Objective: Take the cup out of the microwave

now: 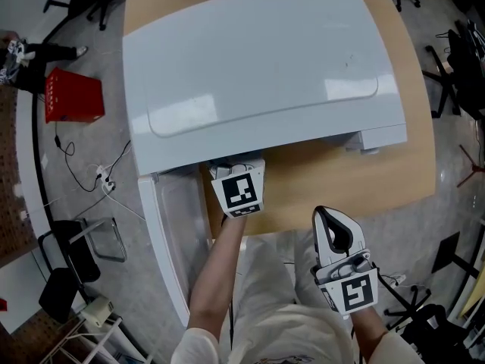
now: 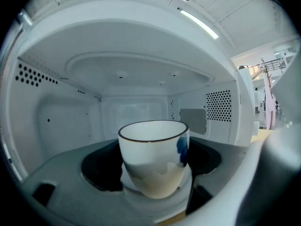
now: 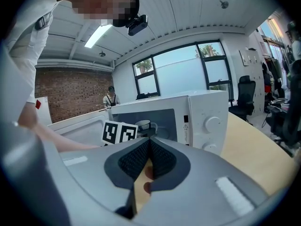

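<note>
A wooden surface point(image 1: 341, 180) stands on a grey floor point(image 1: 91, 165), with a red crate point(image 1: 72, 97) lying off its left edge. A white microwave point(image 1: 258, 74) covers most of the surface from the far edge to mid-depth, and its door point(image 1: 170, 233) is swung open past the near left corner.

**Left tool** point(image 2: 154, 168): reaches into the cavity mouth. Its jaws are spread wide around the cup point(image 2: 153, 140), and its dark pads point(image 2: 101, 173) lie against the cup's sides with no gap showing.

**Cup:** white with a dark rim and a blue patch. It stands upright inside the microwave, toward the front of the cavity.

**Right tool** point(image 3: 149, 142): hangs back over the near edge, right of centre. Its jaws are pressed together and hold nothing.

**Step in hand:** judged to be the grasp, with withdrawal not yet begun. The next move calls for a level pull straight toward the near edge. The cup must stay upright and clear the cavity's sill and the open door.

**What each view shows:**
- The head view gives the layout, but the microwave's top hides the cup and the left tool's jaws. Only the left tool's marker cube point(image 1: 242, 192) shows there.
- The left gripper view alone shows the grip and the perforated cavity wall point(image 2: 218, 105).
- The right gripper view alone shows the microwave's front with its control knob point(image 3: 212, 124), and the cup's handle on its right side.
</note>
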Motion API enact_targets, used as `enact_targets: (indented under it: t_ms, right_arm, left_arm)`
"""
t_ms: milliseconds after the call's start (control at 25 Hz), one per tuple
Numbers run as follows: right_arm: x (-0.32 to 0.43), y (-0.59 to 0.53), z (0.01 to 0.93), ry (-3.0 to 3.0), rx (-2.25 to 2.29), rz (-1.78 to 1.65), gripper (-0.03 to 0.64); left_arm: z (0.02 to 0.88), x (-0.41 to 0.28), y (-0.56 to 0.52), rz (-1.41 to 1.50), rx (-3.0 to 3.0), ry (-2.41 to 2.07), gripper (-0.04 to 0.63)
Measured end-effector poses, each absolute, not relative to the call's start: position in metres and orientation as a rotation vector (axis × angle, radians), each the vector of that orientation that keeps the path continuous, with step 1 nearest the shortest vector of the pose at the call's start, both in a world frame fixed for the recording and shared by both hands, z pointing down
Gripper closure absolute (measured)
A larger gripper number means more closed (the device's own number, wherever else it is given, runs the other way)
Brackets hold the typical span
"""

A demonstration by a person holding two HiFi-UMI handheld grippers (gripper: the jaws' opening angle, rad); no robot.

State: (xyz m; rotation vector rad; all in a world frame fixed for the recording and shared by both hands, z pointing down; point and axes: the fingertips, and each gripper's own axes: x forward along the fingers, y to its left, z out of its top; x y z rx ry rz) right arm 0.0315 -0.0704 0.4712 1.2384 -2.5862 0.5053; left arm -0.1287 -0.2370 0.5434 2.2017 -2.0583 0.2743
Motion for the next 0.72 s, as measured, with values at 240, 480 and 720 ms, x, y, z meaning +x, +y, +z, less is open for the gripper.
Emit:
enact_targets:
  t_ms: [240,480,720]
  right_arm:
    - [0.031,-0.068,0.46,-2.608,1.236,0.494,0.611]
    - [0.03,-0.068,0.454,-2.628,1.222,0.482,0.611]
    - [0.034,-0.066,0.445,-2.638,1.235,0.478,0.609]
  left_arm:
    - [0.535,-0.122,-0.208,0.326,2.199,-2.055,0.202]
    - [0.526,-0.109,-0.176,0.316,2.192,-2.047,0.202]
    - [0.508,-0.091,-0.137,0.245,2.181,-2.027,0.202]
